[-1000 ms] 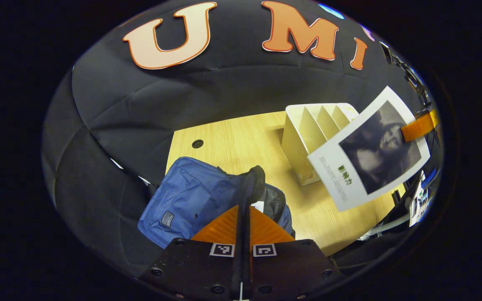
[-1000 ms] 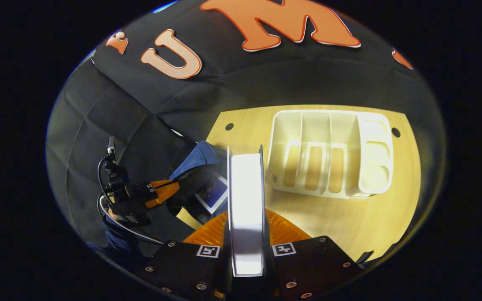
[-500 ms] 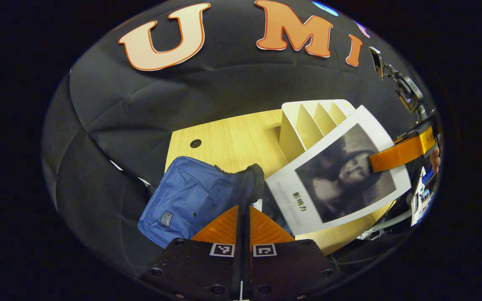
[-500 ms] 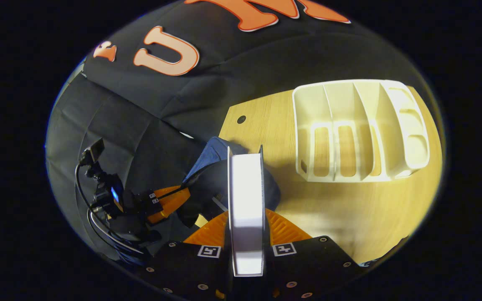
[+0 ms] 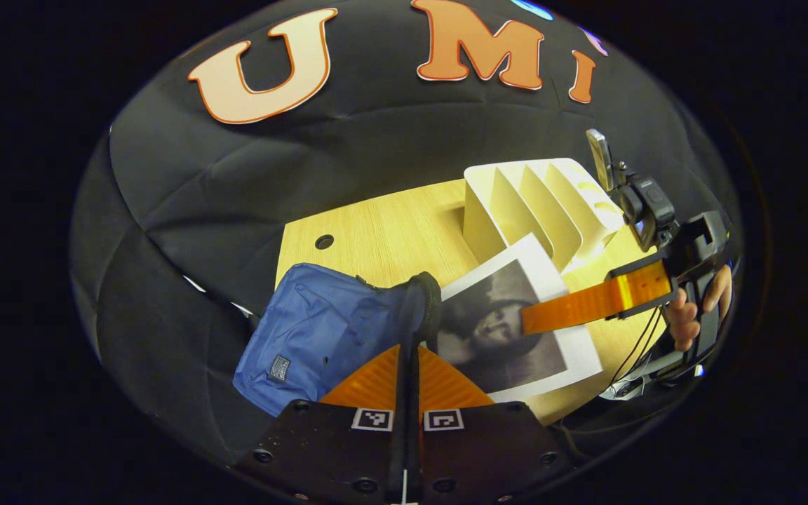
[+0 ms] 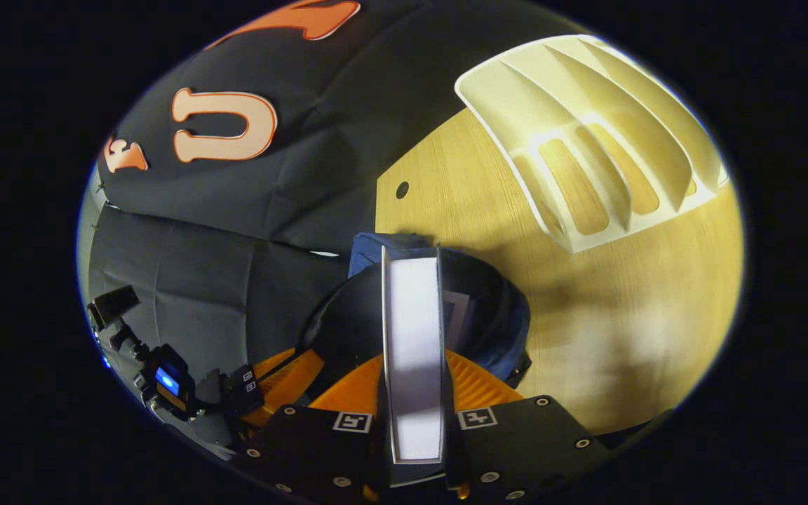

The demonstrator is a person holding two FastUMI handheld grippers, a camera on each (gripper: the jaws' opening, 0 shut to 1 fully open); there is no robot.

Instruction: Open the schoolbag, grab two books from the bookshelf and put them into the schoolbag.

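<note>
The blue schoolbag [image 5: 313, 333] lies on the wooden table [image 5: 383, 235], its dark mouth [image 6: 488, 315] held open. My left gripper [image 5: 409, 351] is shut on the bag's black rim [image 5: 423, 301]. In the left gripper view my right gripper [image 5: 527, 319] holds a book [image 5: 502, 337] with a grey photo cover, its lower corner at the bag's mouth. The right gripper view shows that book [image 6: 412, 330] edge-on, clamped between my right gripper [image 6: 412, 365], right over the opening. Another book [image 6: 459, 308] shows inside the bag. The white bookshelf [image 5: 537, 200] stands with bare slots.
A hand [image 5: 688, 315] grips the right gripper's handle at the table's right edge. The bookshelf [image 6: 586, 133] stands at the back right of the table. A round hole [image 5: 324, 242] marks the table's far left corner. Cables hang off the right edge.
My right gripper has carried the book from beside the bookshelf down and left to the bag's mouth. The left gripper has kept its hold on the rim.
</note>
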